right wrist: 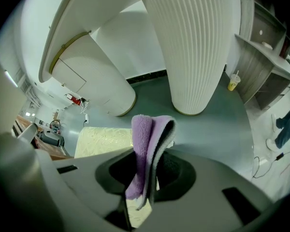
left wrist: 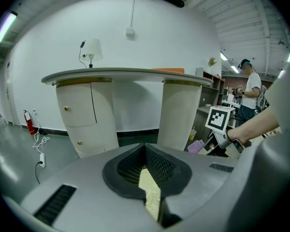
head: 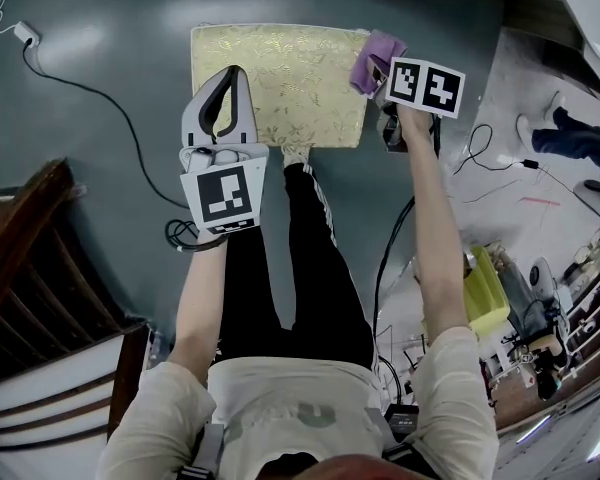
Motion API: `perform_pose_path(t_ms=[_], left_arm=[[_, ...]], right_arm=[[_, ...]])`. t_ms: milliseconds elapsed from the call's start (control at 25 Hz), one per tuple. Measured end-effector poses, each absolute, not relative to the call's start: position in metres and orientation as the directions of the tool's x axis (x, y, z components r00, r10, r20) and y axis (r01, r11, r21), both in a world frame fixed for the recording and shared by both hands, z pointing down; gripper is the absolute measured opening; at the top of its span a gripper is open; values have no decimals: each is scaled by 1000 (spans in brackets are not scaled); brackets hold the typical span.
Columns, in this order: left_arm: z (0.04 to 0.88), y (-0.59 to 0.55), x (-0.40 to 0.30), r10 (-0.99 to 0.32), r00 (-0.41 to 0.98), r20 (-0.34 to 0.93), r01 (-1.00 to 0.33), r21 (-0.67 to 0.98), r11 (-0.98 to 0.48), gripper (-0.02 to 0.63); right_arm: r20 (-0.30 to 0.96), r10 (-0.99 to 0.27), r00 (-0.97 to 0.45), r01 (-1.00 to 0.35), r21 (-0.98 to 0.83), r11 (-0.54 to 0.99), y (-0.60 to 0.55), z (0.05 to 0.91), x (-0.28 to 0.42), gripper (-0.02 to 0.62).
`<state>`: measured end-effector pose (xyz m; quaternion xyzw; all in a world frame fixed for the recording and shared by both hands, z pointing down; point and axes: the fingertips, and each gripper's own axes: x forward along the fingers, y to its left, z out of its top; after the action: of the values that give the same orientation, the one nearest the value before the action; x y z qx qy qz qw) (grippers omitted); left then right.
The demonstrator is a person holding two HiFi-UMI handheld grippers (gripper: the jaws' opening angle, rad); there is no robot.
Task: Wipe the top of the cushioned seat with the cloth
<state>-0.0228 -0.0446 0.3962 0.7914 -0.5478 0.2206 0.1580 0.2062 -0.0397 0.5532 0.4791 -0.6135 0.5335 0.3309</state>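
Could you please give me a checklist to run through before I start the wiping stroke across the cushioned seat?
1. Purple fleece cloth held: ok, the right gripper has its jaws closed on the cloth's fold.
2. Cloth at the gold patterned cushioned seat: ok, at its far right corner in the head view.
3. Cloth touching the seat top: cannot tell.
4. Left gripper empty: ok, jaws together on nothing.
5. Wiping path free: probably not ok, the left gripper hangs over the seat's near left part.
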Motion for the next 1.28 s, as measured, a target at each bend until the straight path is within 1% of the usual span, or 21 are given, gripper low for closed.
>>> perform_pose_path(t_ms=[120,240,360,480,640,840,1080,1280], left_arm=[[394,-42,-32,-802,292,522,-940,3,-341,6],[394,-38,-44,-813,274,513,-947,-1,-320,6],[390,-34,-59,-819,247,517,-955,-12,-296,6],[379,-35,-70,-836,225,500,-963,-14,-268,6],[367,-27,-97,-861,192,470,-974,-13,-225,6],[368,-11,-130,-859,129,496,-985,-33,-167,6],[370,-5,-149,-866,103,490,-990,-31,-135,6],[376,4,-165,-848,82,524,-990,-54,-129,6]], right_arm=[[899,-278,-338,-933,-360,-30,-42,538,194,92],[851,-377,-367,-917,-399,-8,-52,506,175,92],[783,-435,-445,-884,-463,70,-58,463,139,92],[708,-449,-544,-830,-532,168,-60,426,90,92],[646,-444,-621,-779,-570,261,-52,401,24,92],[600,-420,-681,-727,-622,289,-33,392,-42,92],[606,-339,-720,-693,-649,313,-8,412,-101,92],[650,-274,-709,-705,-637,313,8,451,-128,91]])
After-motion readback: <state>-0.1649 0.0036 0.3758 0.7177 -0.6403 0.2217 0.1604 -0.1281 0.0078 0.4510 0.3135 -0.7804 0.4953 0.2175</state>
